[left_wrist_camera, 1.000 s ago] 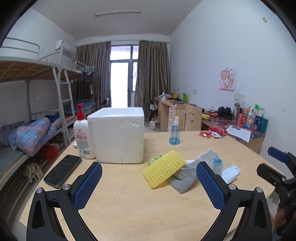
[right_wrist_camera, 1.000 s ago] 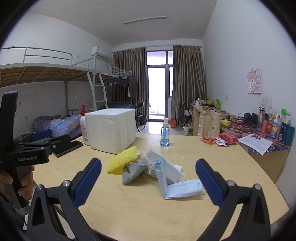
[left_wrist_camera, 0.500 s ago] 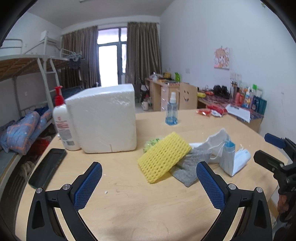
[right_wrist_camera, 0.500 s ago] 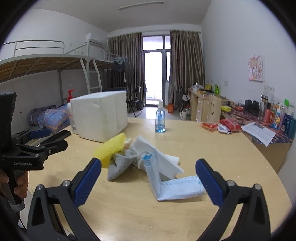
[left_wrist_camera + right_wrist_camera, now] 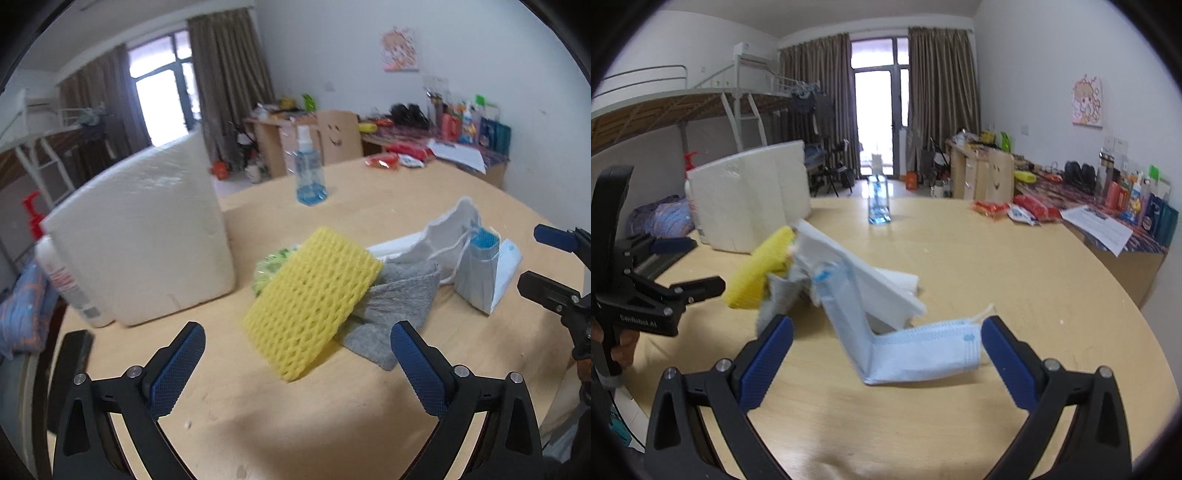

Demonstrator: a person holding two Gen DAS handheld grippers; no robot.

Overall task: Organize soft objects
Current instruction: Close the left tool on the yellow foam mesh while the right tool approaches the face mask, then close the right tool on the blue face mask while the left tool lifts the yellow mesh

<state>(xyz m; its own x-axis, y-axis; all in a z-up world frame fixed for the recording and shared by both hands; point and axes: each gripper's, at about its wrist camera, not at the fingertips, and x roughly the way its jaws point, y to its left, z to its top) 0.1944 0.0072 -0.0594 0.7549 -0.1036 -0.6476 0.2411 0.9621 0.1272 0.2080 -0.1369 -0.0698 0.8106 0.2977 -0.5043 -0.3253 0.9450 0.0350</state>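
A pile of soft things lies on the round wooden table (image 5: 332, 413). A yellow foam net (image 5: 310, 302) leans on a grey cloth (image 5: 395, 306), with a green mesh piece (image 5: 269, 264) behind it. A white mask (image 5: 450, 229) and a folded light-blue mask (image 5: 480, 273) lie to the right. My left gripper (image 5: 297, 369) is open, just in front of the foam net. My right gripper (image 5: 886, 365) is open, its fingers on either side of the blue mask (image 5: 905, 350). The foam net (image 5: 757, 273) and grey cloth (image 5: 779, 295) show at left there.
A white foam box (image 5: 140, 236) stands at the back left with a pump bottle (image 5: 62, 280) beside it. A blue spray bottle (image 5: 308, 170) stands farther back. A dark phone (image 5: 70, 354) lies at the left edge. Snack packets (image 5: 1012, 210) and paper (image 5: 1097, 229) lie at right.
Both grippers have moved forward and down toward the pile. The foam net and the blue mask now loom larger and closer between the fingers. Both stay open.
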